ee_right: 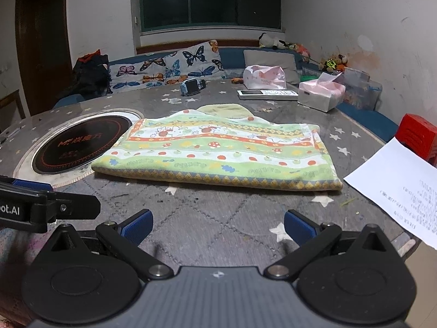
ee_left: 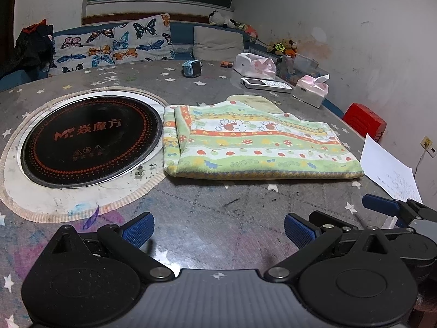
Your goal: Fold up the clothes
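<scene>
From the left wrist, one folded towel (ee_left: 254,142) is lying just right of the single round cooktop (ee_left: 90,139), two tissue boxes (ee_left: 310,91) sitting beyond the towel. The left gripper (ee_left: 217,231) is hovering with fingers spread wide, empty, bare table (ee_left: 218,205) lying between it and the towel's near edge.

From the right wrist, the right gripper (ee_right: 217,228) is likewise gaping empty before the towel (ee_right: 218,153); one paper sheet (ee_right: 396,186) is overhanging the table rim right of the towel.

On the tabletop (ee_right: 218,218), the folded cloth (ee_right: 218,153) lies centrally, cooktop (ee_right: 82,142) left, paper sheet (ee_right: 396,188) at the right edge.
</scene>
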A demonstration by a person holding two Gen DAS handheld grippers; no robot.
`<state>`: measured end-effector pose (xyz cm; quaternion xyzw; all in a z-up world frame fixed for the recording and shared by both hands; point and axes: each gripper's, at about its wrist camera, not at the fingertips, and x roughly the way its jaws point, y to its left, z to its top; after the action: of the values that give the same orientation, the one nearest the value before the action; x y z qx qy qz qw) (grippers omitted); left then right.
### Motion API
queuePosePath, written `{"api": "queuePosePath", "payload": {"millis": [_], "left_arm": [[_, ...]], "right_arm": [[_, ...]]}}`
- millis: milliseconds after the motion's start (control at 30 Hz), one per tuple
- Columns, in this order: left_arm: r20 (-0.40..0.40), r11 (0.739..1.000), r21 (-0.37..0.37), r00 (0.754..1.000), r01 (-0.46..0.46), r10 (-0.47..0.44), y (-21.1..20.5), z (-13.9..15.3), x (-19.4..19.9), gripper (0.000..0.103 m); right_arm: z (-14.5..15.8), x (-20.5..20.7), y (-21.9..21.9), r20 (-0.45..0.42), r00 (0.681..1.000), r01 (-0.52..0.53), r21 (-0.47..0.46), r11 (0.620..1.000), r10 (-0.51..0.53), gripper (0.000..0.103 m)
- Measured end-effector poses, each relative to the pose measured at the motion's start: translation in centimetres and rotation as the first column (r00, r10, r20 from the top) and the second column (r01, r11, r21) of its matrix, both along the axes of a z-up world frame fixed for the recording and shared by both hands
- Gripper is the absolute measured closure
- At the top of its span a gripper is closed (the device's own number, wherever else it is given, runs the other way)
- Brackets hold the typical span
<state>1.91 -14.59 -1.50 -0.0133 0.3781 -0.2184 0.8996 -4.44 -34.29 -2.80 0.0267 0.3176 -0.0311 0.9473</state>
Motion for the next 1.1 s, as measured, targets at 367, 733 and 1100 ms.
{"api": "queuePosePath", "payload": {"millis": [367, 733, 1100], "left_arm": [[-0.007, 1.0, 0.005, 1.0, 0.005, -0.005, -0.4, -0.2, 0.1, 0.0], [-0.007, 1.0, 0.012, 1.0, 0.014, -0.014, -0.8, -0.1, 0.1, 0.0], [-0.001, 1.0, 0.02, 1.0, 0.021, -0.021, -1.2, 0.1, 0.2, 0.0]], "right_arm": [[-0.2, 0.1, -0.5, -0.007, 1.0, 0.013, 0.012, 1.0, -0.013, 0.0], [-0.3, 0.2, -0.7, -0.012, 1.0, 0.015, 0.026, 1.0, -0.015, 0.0], [-0.4, 0.3, -0.7, -0.017, 1.0, 0.017, 0.038, 0.999, -0.016, 0.0]]}}
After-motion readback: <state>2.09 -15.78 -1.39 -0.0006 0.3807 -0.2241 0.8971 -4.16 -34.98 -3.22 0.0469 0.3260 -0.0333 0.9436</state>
